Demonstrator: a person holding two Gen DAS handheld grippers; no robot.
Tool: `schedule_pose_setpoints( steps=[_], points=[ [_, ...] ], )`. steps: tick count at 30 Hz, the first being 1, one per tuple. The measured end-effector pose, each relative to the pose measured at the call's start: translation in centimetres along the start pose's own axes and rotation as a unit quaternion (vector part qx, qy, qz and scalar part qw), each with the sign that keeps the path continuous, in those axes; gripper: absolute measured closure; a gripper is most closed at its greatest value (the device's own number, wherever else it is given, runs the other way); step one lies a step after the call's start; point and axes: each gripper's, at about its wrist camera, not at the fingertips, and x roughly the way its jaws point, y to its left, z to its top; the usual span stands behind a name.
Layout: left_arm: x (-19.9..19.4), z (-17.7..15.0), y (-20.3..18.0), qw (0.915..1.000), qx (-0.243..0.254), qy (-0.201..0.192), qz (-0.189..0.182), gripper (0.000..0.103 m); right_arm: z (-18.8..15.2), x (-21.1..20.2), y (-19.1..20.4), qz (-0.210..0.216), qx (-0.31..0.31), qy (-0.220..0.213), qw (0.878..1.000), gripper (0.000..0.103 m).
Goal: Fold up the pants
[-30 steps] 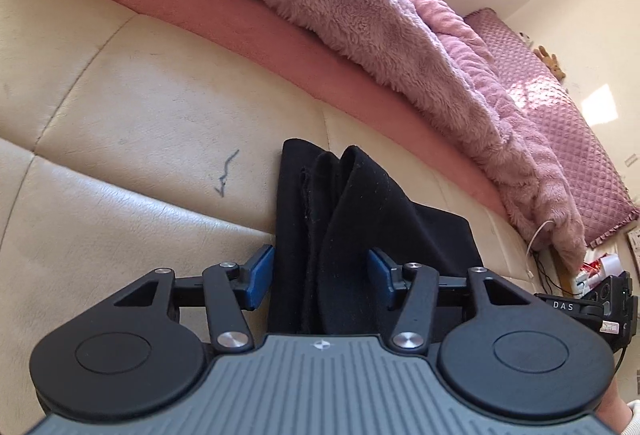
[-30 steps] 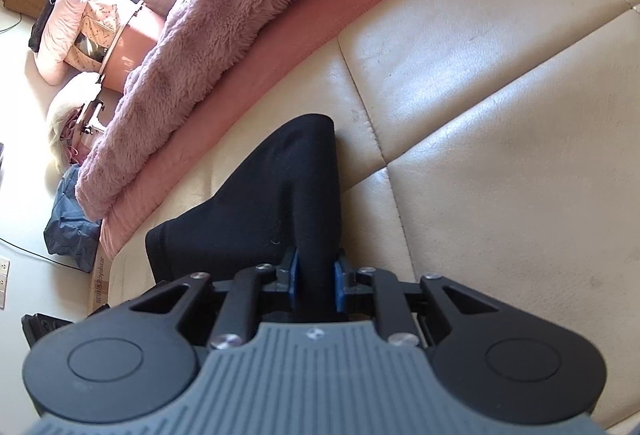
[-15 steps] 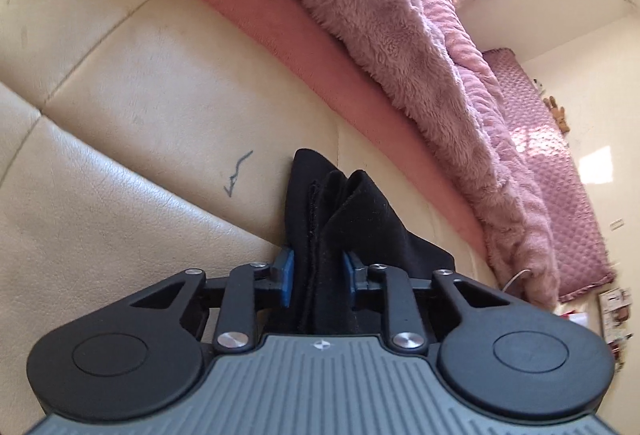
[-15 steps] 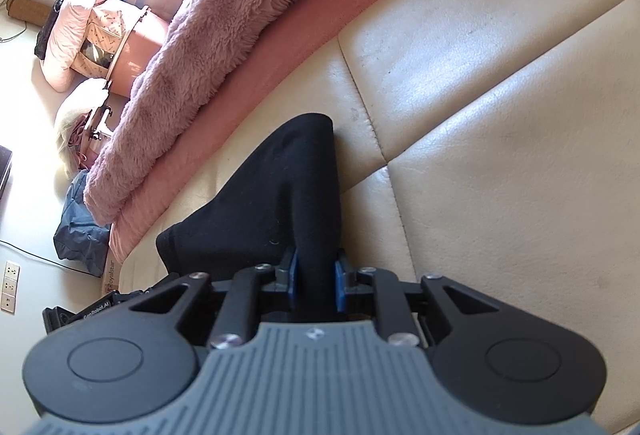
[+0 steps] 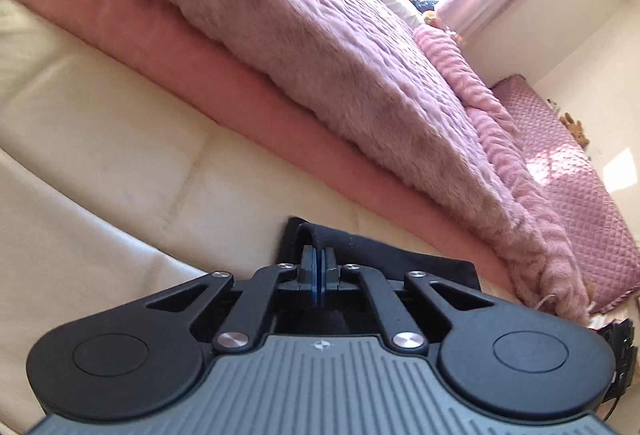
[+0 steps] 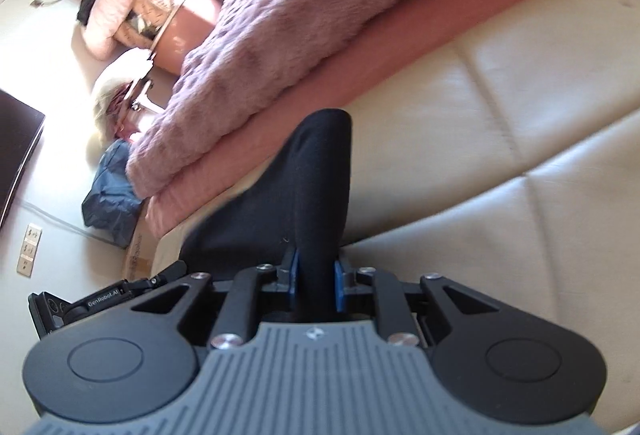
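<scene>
Left wrist view: left gripper (image 5: 319, 267) pinches black fabric pants (image 5: 400, 261) on the cream leather sofa (image 5: 100, 163). Right gripper (image 6: 315, 277) clamps them too. Folding step; next, likely carry both edges toward 12 o'clock.

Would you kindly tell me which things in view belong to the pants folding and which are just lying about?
Part of the job:
black pants
left gripper, shut on the pants
right gripper, shut on the pants
cream sofa seat under them

Just lying about:
fluffy pink blanket
blue bag
quilted pink cover
</scene>
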Motion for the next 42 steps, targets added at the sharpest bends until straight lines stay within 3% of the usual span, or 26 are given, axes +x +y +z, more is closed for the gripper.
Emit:
schedule_pose_setpoints(
  steps=[4, 7, 9, 11, 12, 14, 15, 19, 25, 28, 30, 33, 35, 42],
  points=[
    [-0.1, 0.3, 1.2, 0.9997, 0.002, 0.024, 0.002, 0.099, 0.6, 2.1, 2.3, -0.028, -0.032, 0.008, 0.999, 0.091],
    [0.4, -0.6, 1.5, 0.9998, -0.009, 0.019, -0.004, 0.095, 0.9, 1.9, 1.1, -0.054, -0.017, 0.009, 0.998, 0.091],
    [1.3, -1.1, 1.7, 0.9995, -0.017, 0.025, -0.009, 0.077, 1.0, 1.5, -0.8, -0.062, 0.008, 0.008, 0.998, 0.091],
    [2.1, -1.5, 1.8, 0.9993, -0.02, 0.029, -0.016, 0.068, 1.2, 1.3, -2.6, -0.071, 0.029, 0.007, 0.997, 0.091],
    [2.4, -1.8, 1.8, 0.9991, -0.02, 0.03, -0.022, 0.052, 1.2, 1.2, -3.3, -0.073, 0.035, 0.007, 0.997, 0.091],
    [3.1, -2.2, 1.4, 0.9987, -0.01, 0.032, -0.038, 0.033, 1.3, 1.1, -4.1, -0.077, 0.039, 0.008, 0.996, 0.091],
    [3.6, -2.4, 1.0, 0.9985, 0.002, 0.035, -0.041, 0.03, 1.4, 1.2, -4.4, -0.078, 0.038, 0.008, 0.996, 0.091],
    [6.0, -3.2, 0.2, 0.9972, 0.037, 0.058, -0.027, 0.031, 1.4, 1.6, -5.2, -0.074, 0.042, 0.012, 0.996, 0.091],
    [7.8, -3.4, 1.3, 0.9971, 0.03, 0.055, -0.044, 0.036, 1.3, 1.8, -6.5, -0.05, 0.053, 0.015, 0.997, 0.091],
    [8.1, -3.7, 0.9, 0.997, 0.036, 0.053, -0.045, 0.044, 1.2, 1.9, -7.0, -0.041, 0.058, 0.015, 0.997, 0.09],
    [8.2, -3.8, 0.6, 0.9969, 0.031, 0.056, -0.046, 0.061, 1.2, 1.9, -7.2, -0.035, 0.061, 0.014, 0.997, 0.09],
    [8.1, -3.8, 0.6, 0.9976, 0.006, 0.053, -0.043, 0.07, 1.1, 1.8, -7.4, -0.029, 0.065, 0.013, 0.997, 0.09],
    [7.7, -3.7, 0.0, 0.9984, 0.018, 0.044, -0.03, 0.075, 1.1, 1.7, -7.1, -0.032, 0.062, 0.013, 0.997, 0.09],
    [5.2, -0.6, 1.2, 0.9987, 0.045, 0.022, 0.011, 0.079, 1.5, 4.1, -3.6, -0.013, 0.041, 0.029, 0.999, 0.091]
  ],
)
